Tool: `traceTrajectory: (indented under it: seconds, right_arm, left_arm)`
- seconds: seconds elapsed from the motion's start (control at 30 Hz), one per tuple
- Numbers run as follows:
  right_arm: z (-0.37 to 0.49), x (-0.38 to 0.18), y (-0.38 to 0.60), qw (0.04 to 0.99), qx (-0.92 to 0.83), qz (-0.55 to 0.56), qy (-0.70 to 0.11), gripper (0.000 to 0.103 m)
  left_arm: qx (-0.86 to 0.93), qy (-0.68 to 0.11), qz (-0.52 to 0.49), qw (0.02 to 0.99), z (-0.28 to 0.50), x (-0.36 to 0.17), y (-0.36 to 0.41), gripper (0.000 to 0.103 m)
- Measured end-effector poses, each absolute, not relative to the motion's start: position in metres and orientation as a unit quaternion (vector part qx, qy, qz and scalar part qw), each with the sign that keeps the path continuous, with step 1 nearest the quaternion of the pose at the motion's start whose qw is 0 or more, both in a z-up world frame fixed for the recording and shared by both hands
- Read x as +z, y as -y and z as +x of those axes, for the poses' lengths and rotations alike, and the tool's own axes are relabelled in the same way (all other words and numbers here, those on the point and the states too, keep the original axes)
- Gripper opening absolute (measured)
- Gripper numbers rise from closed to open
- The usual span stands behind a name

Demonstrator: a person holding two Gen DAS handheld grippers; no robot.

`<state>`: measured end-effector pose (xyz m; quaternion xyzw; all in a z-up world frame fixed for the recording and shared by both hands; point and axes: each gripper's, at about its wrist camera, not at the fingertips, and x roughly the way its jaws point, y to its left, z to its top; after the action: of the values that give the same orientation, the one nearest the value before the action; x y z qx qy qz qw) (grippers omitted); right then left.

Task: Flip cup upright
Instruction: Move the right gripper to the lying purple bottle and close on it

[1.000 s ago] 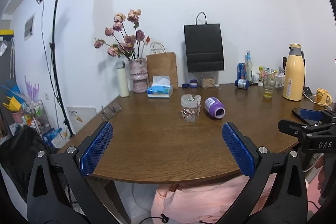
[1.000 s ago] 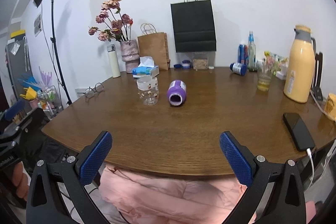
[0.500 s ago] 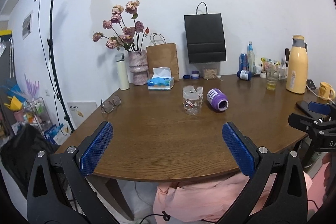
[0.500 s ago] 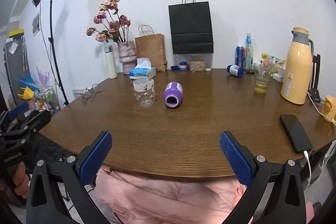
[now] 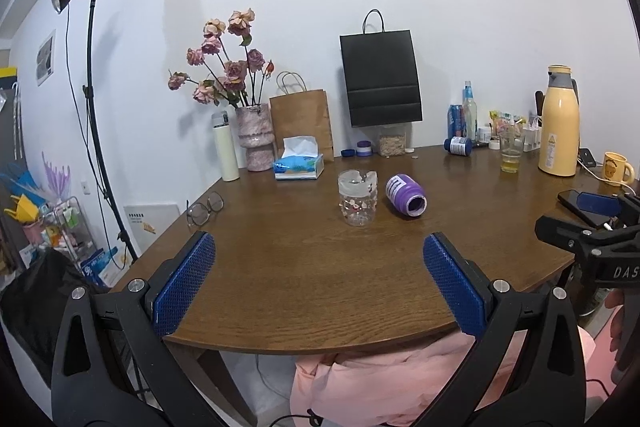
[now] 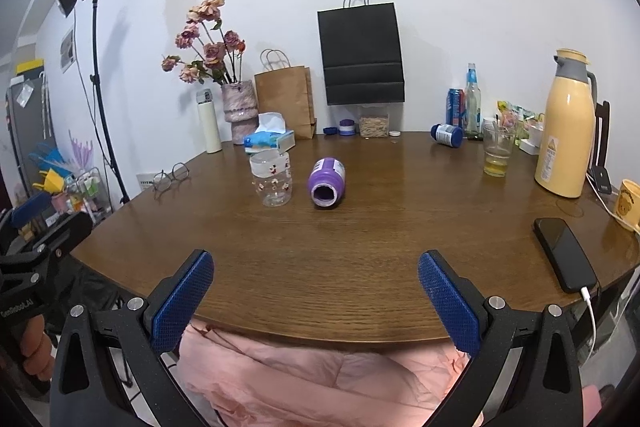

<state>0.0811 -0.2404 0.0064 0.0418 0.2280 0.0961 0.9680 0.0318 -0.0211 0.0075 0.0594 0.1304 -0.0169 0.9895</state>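
A purple cup (image 5: 405,200) lies on its side on the brown table (image 5: 320,279), its mouth towards me; it also shows in the right wrist view (image 6: 327,182). A clear patterned cup (image 5: 357,203) stands to its left, also in the right wrist view (image 6: 272,178). My left gripper (image 5: 318,285) is open and empty above the table's near edge, well short of both cups. My right gripper (image 6: 316,301) is open and empty at the near edge too. Each gripper shows at the side of the other's view.
At the back stand a flower vase (image 5: 254,138), tissue box (image 5: 298,166), brown bag (image 5: 302,123), black bag (image 5: 380,83) and bottles. A yellow thermos (image 6: 568,143), drinking glass (image 6: 497,151), mug and phone (image 6: 564,253) are at right. Glasses (image 6: 170,177) lie at left. Pink cloth lies below the table's edge.
Both grippers have drifted slightly, so the table scene sits a little differently in each view. The cups have not moved. Both grippers stay open.
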Motion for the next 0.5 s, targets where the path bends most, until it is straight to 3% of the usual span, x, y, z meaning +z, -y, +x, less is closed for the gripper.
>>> traceTrajectory:
  seconds: [0.3, 0.5]
  right_arm:
    - [0.115, -0.002, 0.239, 0.966, 0.093, 0.037, -0.239, 0.103]
    - [0.189, -0.018, 0.247, 0.957, 0.102, 0.061, -0.265, 0.103]
  left_arm:
    - [-0.022, -0.14, 0.038, 0.989, 0.074, 0.009, 0.024, 0.103]
    - [-0.029, -0.186, 0.028, 0.982, 0.146, -0.004, 0.032, 0.103]
